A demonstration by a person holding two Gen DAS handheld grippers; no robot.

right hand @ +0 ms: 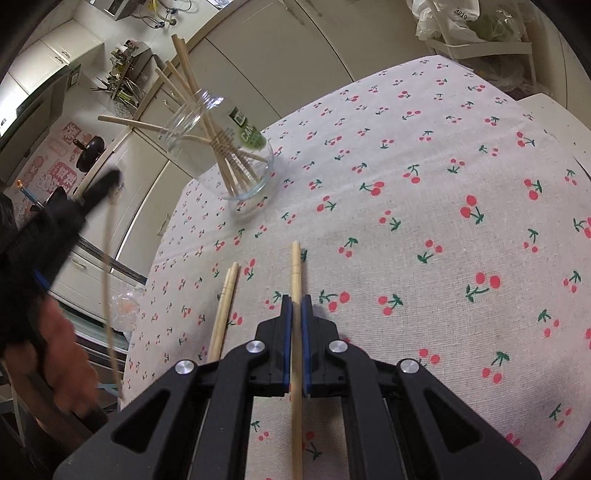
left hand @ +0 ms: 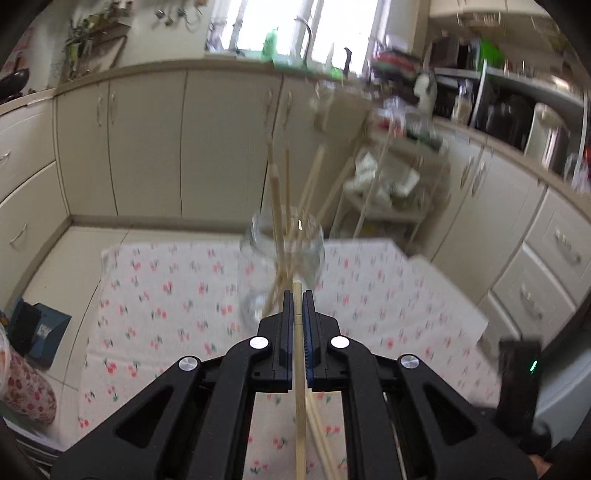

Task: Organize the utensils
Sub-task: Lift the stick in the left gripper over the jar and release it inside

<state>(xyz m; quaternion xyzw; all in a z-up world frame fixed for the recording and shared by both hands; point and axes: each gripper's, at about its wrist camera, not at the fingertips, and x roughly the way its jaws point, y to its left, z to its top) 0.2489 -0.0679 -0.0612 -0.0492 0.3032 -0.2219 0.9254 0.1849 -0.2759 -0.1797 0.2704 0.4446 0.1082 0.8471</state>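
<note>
Cherry-print tablecloth [right hand: 424, 206], loose chopstick pair [right hand: 225, 306] only in right view

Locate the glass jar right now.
In the right wrist view the glass jar stands upper left on the cherry-print cloth, holding chopsticks, beyond two loose chopsticks. In the left wrist view it is centre, just past the left gripper.

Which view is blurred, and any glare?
Left wrist: motion blur smears the glass jar, its chopsticks and the cabinets; window blown out. Right wrist: cloth and jar sharp; only the left gripper at the edge is blurred.
</note>
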